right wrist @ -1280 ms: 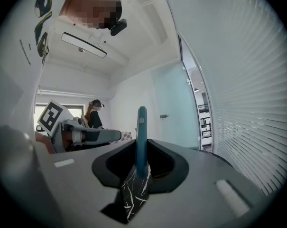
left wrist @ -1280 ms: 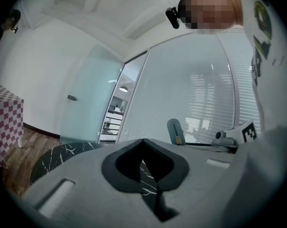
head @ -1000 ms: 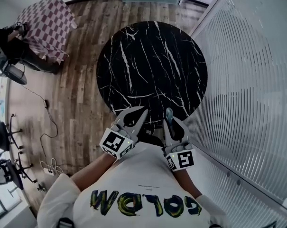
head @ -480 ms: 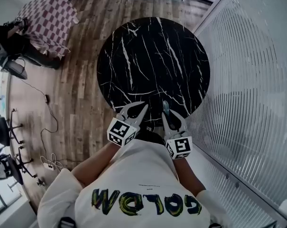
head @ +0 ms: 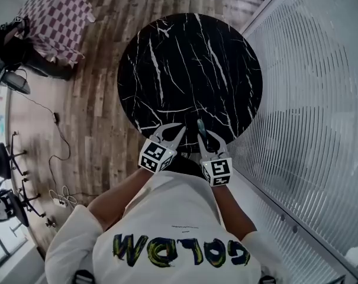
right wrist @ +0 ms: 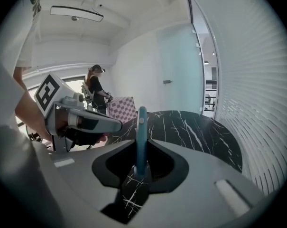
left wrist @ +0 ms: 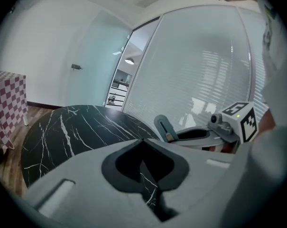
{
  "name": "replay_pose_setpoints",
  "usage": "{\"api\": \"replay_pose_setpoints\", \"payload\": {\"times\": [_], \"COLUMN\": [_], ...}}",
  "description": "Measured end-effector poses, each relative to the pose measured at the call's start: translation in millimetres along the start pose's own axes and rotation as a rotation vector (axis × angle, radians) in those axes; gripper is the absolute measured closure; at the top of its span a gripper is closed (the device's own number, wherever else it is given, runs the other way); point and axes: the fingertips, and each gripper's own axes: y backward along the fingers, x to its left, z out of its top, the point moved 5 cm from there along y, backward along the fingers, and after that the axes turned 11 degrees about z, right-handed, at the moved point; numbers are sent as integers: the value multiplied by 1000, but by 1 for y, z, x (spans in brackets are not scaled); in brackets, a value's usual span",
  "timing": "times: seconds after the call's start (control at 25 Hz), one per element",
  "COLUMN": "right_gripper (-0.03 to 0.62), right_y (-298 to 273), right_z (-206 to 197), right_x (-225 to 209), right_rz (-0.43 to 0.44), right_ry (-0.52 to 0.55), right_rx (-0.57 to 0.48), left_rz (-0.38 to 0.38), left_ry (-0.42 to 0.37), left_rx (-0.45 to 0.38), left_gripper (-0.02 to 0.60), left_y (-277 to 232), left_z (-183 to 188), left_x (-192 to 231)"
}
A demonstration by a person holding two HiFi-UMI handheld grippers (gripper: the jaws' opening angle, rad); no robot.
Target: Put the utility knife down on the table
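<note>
- Black marble table, round and white-veined, is set on wood flooring beside a slatted glass wall.
- Teal utility knife is held upright over the table's near edge, clamped at its lower end by the right gripper, seemingly so it can be lowered flat.
- Left gripper is held alongside, jaws together, with nothing carried.

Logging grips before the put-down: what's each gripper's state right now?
Left gripper: closed, empty.
Right gripper: closed on the knife.
</note>
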Motion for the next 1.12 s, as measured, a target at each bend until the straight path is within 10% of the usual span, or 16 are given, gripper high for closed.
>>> {"api": "replay_pose_setpoints", "payload": {"times": [1.12], "right_gripper": [522], "right_y": [-69], "right_z": [-103], "right_x": [-42], "right_rz": [26], "right_ry": [-66], "right_rx": [344], "left_rz": [38], "left_ry": [51], "left_rx": [277], "left_gripper": [581], "left_y": [-72], "left_z": [-98], "left_x": [33]}}
